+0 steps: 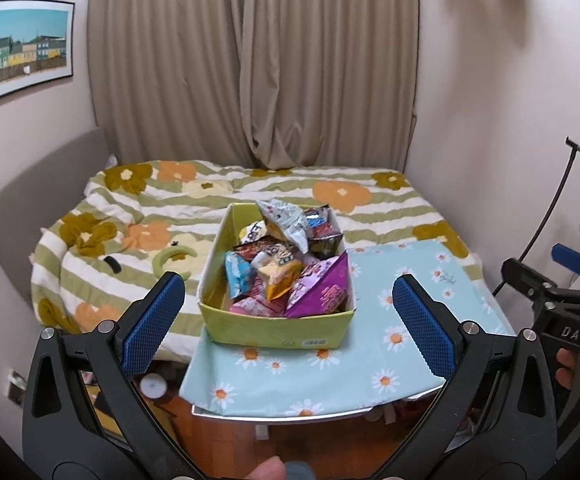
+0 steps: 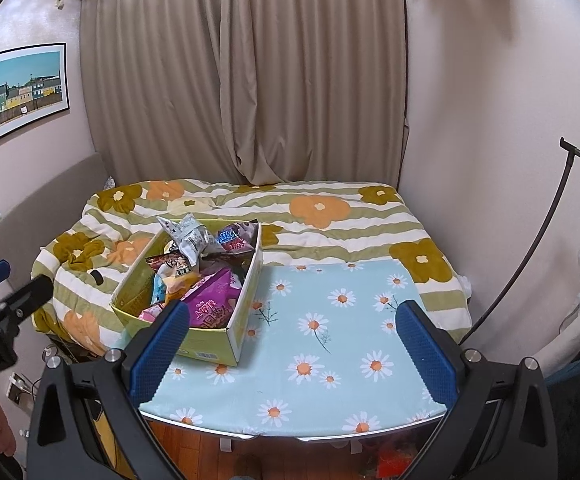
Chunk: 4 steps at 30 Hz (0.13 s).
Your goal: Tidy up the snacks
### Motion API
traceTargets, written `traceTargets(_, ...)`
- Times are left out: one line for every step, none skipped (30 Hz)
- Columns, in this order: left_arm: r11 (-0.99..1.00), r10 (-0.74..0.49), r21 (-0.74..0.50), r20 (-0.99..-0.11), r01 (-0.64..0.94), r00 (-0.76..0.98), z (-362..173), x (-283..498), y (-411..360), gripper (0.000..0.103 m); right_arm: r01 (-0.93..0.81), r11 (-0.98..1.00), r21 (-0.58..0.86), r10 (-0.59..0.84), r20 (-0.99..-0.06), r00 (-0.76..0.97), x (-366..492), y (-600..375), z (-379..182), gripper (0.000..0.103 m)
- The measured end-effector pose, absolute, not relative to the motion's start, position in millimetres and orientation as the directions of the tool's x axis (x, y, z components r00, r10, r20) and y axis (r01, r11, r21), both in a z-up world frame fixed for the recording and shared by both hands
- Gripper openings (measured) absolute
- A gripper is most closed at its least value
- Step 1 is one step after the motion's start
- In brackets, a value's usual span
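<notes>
A yellow-green cardboard box (image 1: 274,330) (image 2: 214,344) stands on the left part of a small table with a light-blue daisy cloth (image 1: 406,344) (image 2: 330,344). It is heaped with several snack packets: a purple pack (image 1: 324,290) (image 2: 212,304), a silver one (image 1: 286,220) (image 2: 188,236), a blue one (image 1: 238,274) and a yellow one (image 1: 280,276). My left gripper (image 1: 288,320) hangs open in front of the box, apart from it, its jaws empty. My right gripper (image 2: 292,340) is open over the bare cloth to the right of the box, holding nothing.
Behind the table lies a bed with a flowered, green-striped quilt (image 1: 138,216) (image 2: 330,208), and beige curtains (image 1: 250,64) behind it. A black stand (image 2: 530,248) and white items stand at the right wall. Wooden floor (image 1: 290,436) shows under the table's front edge.
</notes>
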<state>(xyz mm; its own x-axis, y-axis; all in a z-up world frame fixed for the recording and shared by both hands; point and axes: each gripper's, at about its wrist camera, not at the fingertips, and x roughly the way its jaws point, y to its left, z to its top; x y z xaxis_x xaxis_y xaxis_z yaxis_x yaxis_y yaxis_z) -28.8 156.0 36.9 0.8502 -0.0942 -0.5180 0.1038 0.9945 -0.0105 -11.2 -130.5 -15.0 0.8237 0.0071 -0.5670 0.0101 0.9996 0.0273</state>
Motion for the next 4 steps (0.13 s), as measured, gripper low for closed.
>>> traceTargets(0.995, -0.085, -0.003, -0.516, 0.098, 0.852, 37.3, -29.4, 156.2, 0.103, 0.010, 1.000, 0.027, 0.007, -0.568, 0.823, -11.5, -130.5, -15.2, 0.102)
traceTargets(0.996, -0.064, 0.017, -0.511, 0.085, 0.857, 36.8, -29.9, 154.9, 0.103, 0.010, 1.000, 0.027, 0.007, -0.568, 0.823, -11.6, -130.3, -15.3, 0.102)
traceTargets(0.996, -0.056, 0.027, -0.508, 0.080, 0.860, 36.6, -30.3, 154.2, 0.103, 0.010, 1.000, 0.027, 0.007, -0.568, 0.823, -11.8, -129.6, -14.8, 0.102)
traceTargets(0.996, -0.057, 0.029, -0.506, 0.083, 0.861, 35.9, -30.6, 153.5, 0.103, 0.010, 1.000, 0.027, 0.007, -0.567, 0.823, -12.1, -129.2, -14.4, 0.102)
